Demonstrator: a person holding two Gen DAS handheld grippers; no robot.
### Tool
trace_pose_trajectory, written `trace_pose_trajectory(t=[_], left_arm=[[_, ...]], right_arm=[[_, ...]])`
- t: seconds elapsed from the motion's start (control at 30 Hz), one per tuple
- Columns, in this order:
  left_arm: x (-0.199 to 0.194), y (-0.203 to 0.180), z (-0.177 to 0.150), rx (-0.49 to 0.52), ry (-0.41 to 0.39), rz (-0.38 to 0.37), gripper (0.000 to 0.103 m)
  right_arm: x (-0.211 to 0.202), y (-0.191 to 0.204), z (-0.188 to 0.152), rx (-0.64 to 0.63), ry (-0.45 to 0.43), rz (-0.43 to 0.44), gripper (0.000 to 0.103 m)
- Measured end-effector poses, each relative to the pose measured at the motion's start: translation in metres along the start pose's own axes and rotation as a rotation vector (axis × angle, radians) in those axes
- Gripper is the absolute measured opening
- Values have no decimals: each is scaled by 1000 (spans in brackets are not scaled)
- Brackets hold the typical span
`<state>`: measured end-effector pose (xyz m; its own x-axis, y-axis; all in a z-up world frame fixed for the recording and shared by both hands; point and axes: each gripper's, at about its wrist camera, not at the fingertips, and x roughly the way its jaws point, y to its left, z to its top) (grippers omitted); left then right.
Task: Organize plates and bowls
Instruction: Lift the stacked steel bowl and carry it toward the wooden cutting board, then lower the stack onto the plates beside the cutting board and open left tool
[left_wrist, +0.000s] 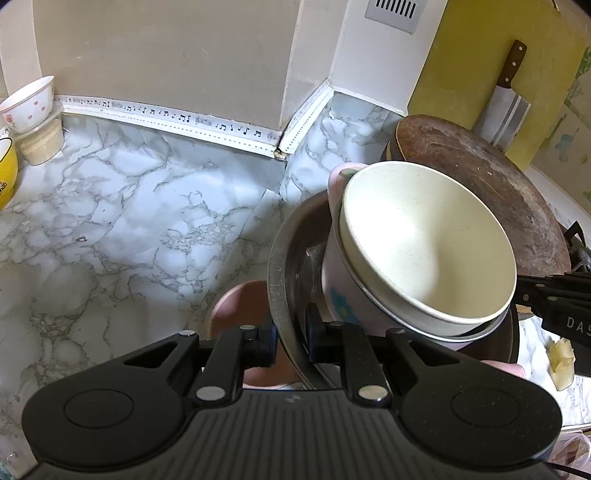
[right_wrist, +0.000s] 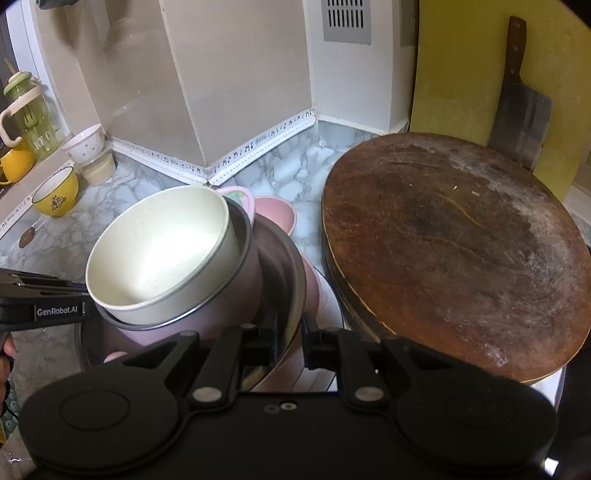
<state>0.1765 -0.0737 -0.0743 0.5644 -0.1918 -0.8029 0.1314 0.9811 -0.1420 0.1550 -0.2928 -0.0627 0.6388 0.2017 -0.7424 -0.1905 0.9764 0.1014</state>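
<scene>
A cream bowl (left_wrist: 424, 243) sits nested in a pink bowl with a blue flower (left_wrist: 338, 291), and both lie tilted inside a steel basin (left_wrist: 280, 273). My left gripper (left_wrist: 291, 332) is shut on the basin's near rim. In the right wrist view my right gripper (right_wrist: 291, 341) is shut on the basin's rim (right_wrist: 295, 295) on the other side, with the cream bowl (right_wrist: 159, 254) and pink bowl (right_wrist: 236, 291) inside. More pink dishes (right_wrist: 275, 214) show beneath and behind the basin.
A round wooden chopping board (right_wrist: 454, 251) lies at the right, with a cleaver (right_wrist: 521, 122) leaning on a yellow board behind it. A white bowl with hearts (left_wrist: 29, 103), a yellow mug (right_wrist: 57, 195) and a green bottle (right_wrist: 27, 114) stand at the left on the marble counter (left_wrist: 110, 229).
</scene>
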Motion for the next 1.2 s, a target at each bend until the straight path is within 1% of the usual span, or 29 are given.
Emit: trace_pose_trajectory(t=[0.17, 0.37, 0.5, 0.63, 0.8, 0.87, 0.9, 0.97, 1.03, 1.2], left_arm=[[8, -1, -2, -6, 13, -4, 14], [13, -2, -1, 7, 6, 7, 14], [15, 0, -1, 11, 11, -1, 14], [16, 4, 1, 8, 15, -14, 14], [16, 5, 0, 5, 19, -22, 14], [16, 6, 0, 4, 23, -24, 15], [15, 6, -1, 6, 24, -26, 17], [12, 7, -2, 11, 20, -20, 23], [10, 8, -3, 10, 8, -11, 33], [2, 12, -7, 8, -5, -5, 43]], right_arm=[[8, -5, -1, 7, 25, -3, 13], [13, -3, 0, -17, 21, -20, 14], [16, -2, 1, -30, 28, -29, 15], [17, 2, 2, -44, 39, -37, 20], [20, 4, 2, -39, 54, -53, 22], [20, 4, 1, -38, 58, -55, 25], [19, 4, 1, -39, 57, -58, 27], [17, 3, 1, -35, 55, -64, 34], [13, 2, 1, -31, 45, -65, 38], [-1, 4, 2, -35, 14, -72, 44]])
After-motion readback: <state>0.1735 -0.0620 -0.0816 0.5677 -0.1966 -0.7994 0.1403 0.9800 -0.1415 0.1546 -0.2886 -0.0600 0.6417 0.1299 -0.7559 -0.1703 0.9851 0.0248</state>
